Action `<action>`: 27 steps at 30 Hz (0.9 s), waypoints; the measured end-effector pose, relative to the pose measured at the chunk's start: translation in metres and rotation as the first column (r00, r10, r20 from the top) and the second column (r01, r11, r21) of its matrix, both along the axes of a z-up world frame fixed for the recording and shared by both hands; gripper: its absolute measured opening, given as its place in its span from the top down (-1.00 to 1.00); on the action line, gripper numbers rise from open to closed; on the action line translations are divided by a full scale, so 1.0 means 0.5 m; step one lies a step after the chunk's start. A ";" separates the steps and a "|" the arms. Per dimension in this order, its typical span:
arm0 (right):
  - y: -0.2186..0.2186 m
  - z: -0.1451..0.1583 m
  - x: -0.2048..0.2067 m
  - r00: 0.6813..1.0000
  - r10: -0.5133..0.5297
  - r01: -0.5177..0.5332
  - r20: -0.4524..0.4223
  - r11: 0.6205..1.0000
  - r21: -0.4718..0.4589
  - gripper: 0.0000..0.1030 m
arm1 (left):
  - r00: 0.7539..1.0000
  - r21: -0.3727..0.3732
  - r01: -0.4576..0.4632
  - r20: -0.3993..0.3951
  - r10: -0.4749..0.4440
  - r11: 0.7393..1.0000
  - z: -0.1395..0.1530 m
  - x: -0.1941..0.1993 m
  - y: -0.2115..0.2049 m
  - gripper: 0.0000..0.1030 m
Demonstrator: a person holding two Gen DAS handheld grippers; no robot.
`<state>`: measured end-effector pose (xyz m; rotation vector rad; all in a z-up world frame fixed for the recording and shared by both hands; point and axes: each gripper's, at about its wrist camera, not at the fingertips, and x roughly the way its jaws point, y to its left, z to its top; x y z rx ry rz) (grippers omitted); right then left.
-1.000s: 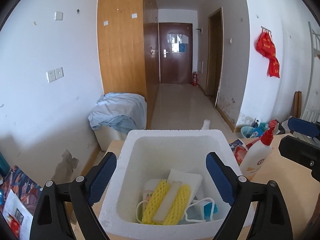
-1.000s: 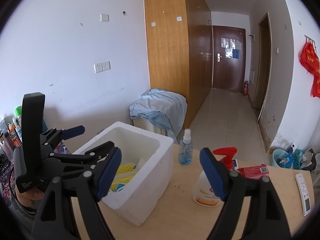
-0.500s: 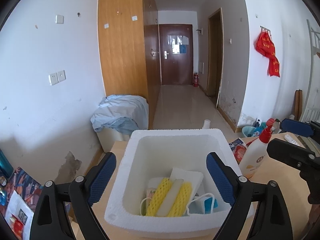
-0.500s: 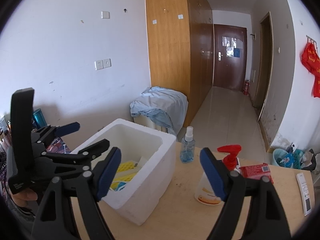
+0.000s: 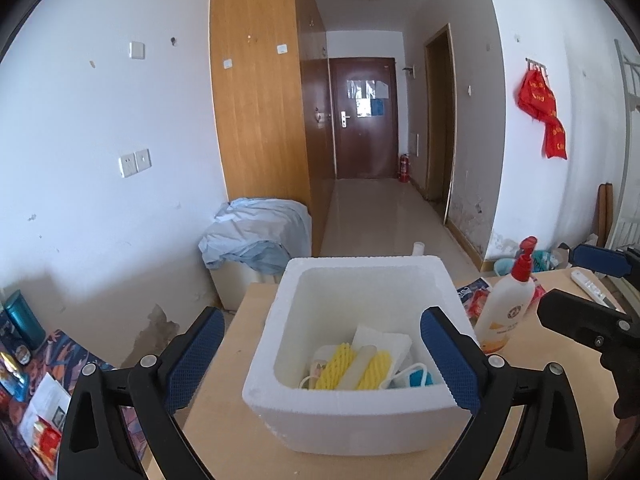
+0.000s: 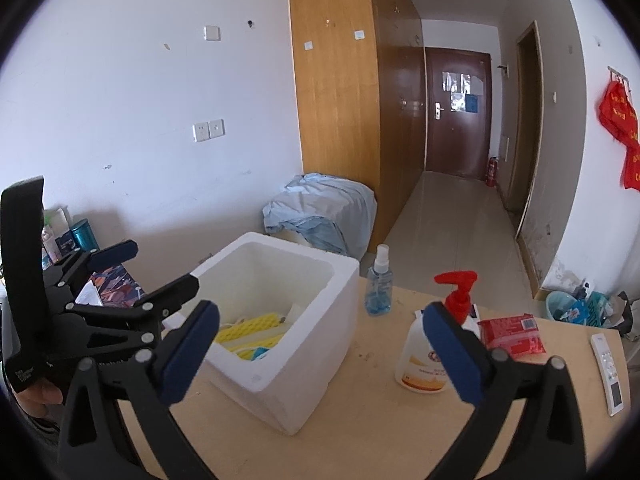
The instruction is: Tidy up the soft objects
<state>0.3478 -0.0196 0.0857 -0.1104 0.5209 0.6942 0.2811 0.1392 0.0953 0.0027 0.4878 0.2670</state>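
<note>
A white foam box [image 5: 352, 412] stands on the wooden table [image 5: 224, 420]. Inside it lie yellow foam net sleeves [image 5: 340, 364] around a white stick, a white folded pad [image 5: 384, 340] and a blue face mask [image 5: 416, 378]. My left gripper [image 5: 320, 316] hangs open just before the box's near wall, nothing between its fingers. From the right wrist view the box [image 6: 296, 360] sits left of centre, with the left gripper [image 6: 162, 264] beside its left wall. My right gripper [image 6: 320, 310] is empty, its jaws opening, to the right of the box.
A red-topped pump bottle [image 6: 424, 356], a blue spray bottle [image 6: 378, 288], a red packet [image 6: 510, 334] and a white remote [image 6: 608, 368] sit on the table right of the box. Cans and papers [image 5: 22, 320] crowd the left. A cloth-covered bin [image 5: 256, 236] stands on the floor beyond.
My left gripper has drawn back and slightly up from the box, so more of the table shows in front. The right gripper's jaws have spread wider; it has stayed in place.
</note>
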 end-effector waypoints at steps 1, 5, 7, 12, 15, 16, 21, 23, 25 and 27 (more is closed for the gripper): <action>-0.004 0.004 -0.008 1.000 0.000 0.000 0.005 1.000 0.002 -0.99 | 1.000 0.001 0.003 0.003 -0.003 1.000 0.001 -0.006 -0.001 -0.91; -0.013 0.014 -0.030 1.000 -0.005 0.004 0.018 1.000 0.007 -0.99 | 1.000 0.004 0.010 0.013 -0.010 1.000 0.015 -0.029 -0.012 -0.91; -0.018 0.018 -0.040 1.000 -0.008 0.008 0.022 1.000 0.010 -0.99 | 1.000 0.005 0.009 0.021 -0.009 1.000 0.023 -0.041 -0.015 -0.91; -0.037 0.034 -0.063 0.999 -0.015 0.014 0.033 1.000 0.028 -0.99 | 0.999 0.013 0.013 0.034 -0.013 1.000 0.033 -0.072 -0.025 -0.91; -0.046 0.045 -0.079 0.999 -0.019 0.017 0.046 0.999 0.034 -0.99 | 0.999 0.017 0.018 0.045 -0.019 1.000 0.046 -0.089 -0.035 -0.91; -0.048 0.048 -0.083 0.999 -0.019 0.018 0.049 0.999 0.034 -0.99 | 0.998 0.018 0.020 0.051 -0.021 1.000 0.050 -0.096 -0.039 -0.91; -0.067 0.056 -0.113 0.997 -0.022 0.019 0.069 0.999 0.039 -0.99 | 0.997 0.024 0.024 0.066 -0.025 0.999 0.060 -0.122 -0.054 -0.91; -0.074 0.060 -0.125 0.997 -0.024 0.021 0.074 0.999 0.041 -0.99 | 0.997 0.024 0.026 0.071 -0.028 0.999 0.066 -0.129 -0.059 -0.91; -0.082 0.065 -0.137 0.996 -0.029 0.025 0.080 0.999 0.047 -0.99 | 0.997 0.027 0.028 0.076 -0.030 0.999 0.070 -0.143 -0.065 -0.91; -0.092 0.068 -0.149 0.996 -0.031 0.027 0.087 0.998 0.051 -0.99 | 0.996 0.027 0.032 0.077 -0.034 0.999 0.072 -0.157 -0.073 -0.91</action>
